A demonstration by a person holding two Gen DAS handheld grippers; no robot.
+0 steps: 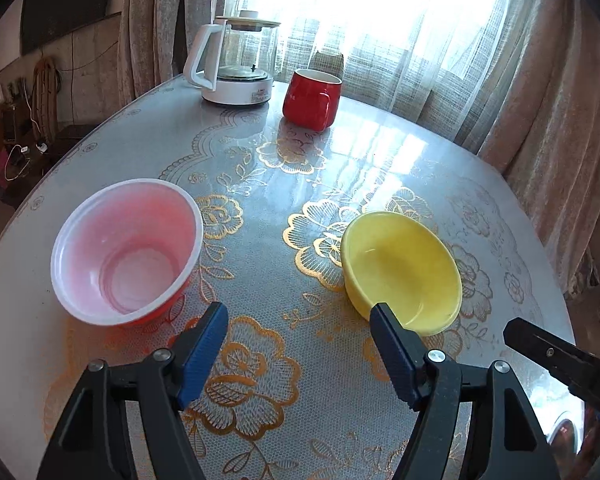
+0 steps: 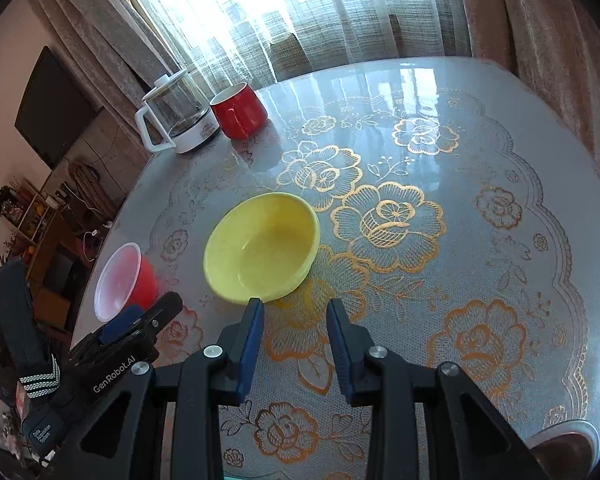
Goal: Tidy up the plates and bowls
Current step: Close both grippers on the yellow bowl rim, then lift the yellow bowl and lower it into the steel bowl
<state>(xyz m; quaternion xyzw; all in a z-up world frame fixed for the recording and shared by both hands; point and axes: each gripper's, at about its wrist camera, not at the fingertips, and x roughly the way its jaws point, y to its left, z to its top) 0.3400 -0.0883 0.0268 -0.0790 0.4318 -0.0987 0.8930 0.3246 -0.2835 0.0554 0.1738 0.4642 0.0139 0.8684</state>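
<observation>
Both grippers, left [image 1: 298, 312] and right [image 2: 295, 306], gape empty above the table [image 2: 460, 120].

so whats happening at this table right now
A person is holding a two-finger gripper in each hand over a round table with a gold-flowered cover. Neither holds anything. The left gripper is open, between a red plastic bowl and a yellow bowl. The right gripper is partly open, just short of the yellow bowl's near rim. A red mug and a glass kettle stand at the far edge.
</observation>
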